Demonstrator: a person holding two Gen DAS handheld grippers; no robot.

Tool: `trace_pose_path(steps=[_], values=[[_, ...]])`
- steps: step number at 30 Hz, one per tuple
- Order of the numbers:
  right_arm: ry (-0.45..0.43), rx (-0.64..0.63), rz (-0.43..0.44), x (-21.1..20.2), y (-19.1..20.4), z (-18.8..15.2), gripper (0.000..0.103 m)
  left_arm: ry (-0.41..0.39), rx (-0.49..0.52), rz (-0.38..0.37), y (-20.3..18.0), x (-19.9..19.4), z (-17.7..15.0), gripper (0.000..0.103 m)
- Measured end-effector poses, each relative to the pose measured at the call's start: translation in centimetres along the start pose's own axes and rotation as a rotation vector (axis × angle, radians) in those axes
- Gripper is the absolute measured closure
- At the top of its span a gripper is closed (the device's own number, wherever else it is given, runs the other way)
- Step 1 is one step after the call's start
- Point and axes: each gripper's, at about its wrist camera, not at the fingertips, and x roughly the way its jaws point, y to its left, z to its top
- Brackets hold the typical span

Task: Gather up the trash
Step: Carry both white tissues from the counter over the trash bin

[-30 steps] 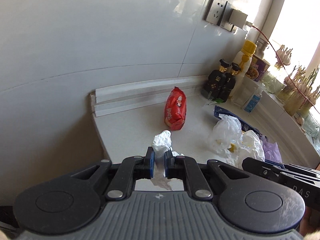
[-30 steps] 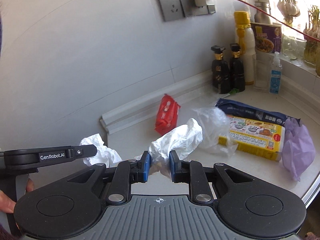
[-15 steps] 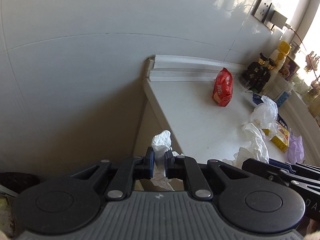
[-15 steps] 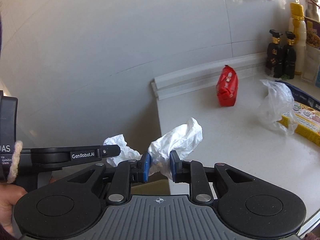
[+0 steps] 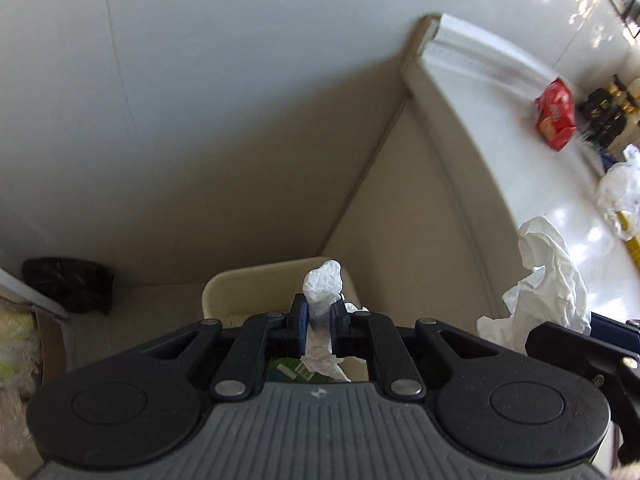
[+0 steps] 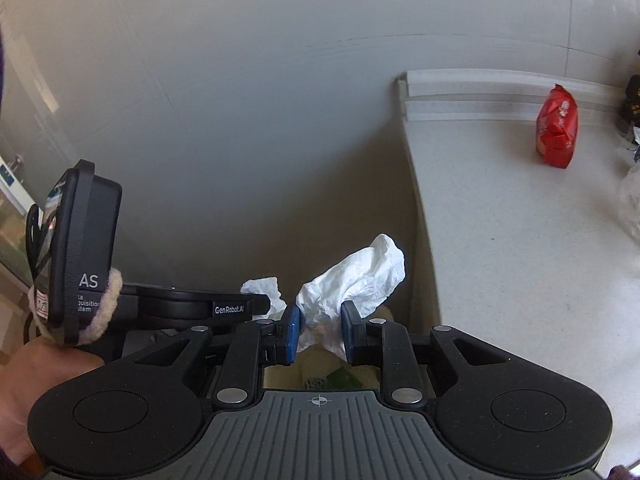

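Observation:
My left gripper [image 5: 319, 314] is shut on a small crumpled white tissue [image 5: 322, 282] and holds it above a cream bin [image 5: 240, 284] on the floor beside the counter. My right gripper [image 6: 319, 330] is shut on a larger crumpled white tissue [image 6: 360, 272], also off the counter's left end, above the bin [image 6: 320, 364]. That larger tissue shows at the right of the left wrist view [image 5: 548, 280]. The left gripper's tissue [image 6: 264, 290] shows just left of mine in the right wrist view.
A white counter [image 6: 520, 240] lies to the right with a red snack packet [image 6: 557, 132] near the wall. Clear plastic bags [image 5: 620, 196] and dark bottles [image 5: 604, 120] lie further right. A black bag [image 5: 68, 284] sits on the floor at the left.
Both grippers, still holding their tissues, have moved left off the counter and tipped down over the bin by the wall. The counter has slid to the right of both views.

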Motion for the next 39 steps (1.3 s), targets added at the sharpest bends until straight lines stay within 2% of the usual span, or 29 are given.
trace_pose_path(steps=[9,23,30,39], values=[[0.106,-0.079,0.015,4.0,1.9,-1.5,0.081,0.059,-0.017,0.036,1.9,2.8,-1.5,0.092],[0.255,-0.124,-0.015,10.5,2.1,-1.7,0.081,0.125,-0.063,0.068,4.8,7.5,-2.4,0.09],[0.297,-0.137,-0.014,12.3,1.8,-1.8,0.081,0.148,-0.056,0.064,5.0,9.6,-2.6,0.09],[0.368,-0.117,-0.042,14.4,1.0,-0.3,0.08,0.194,-0.034,0.053,5.0,12.1,-2.4,0.09]])
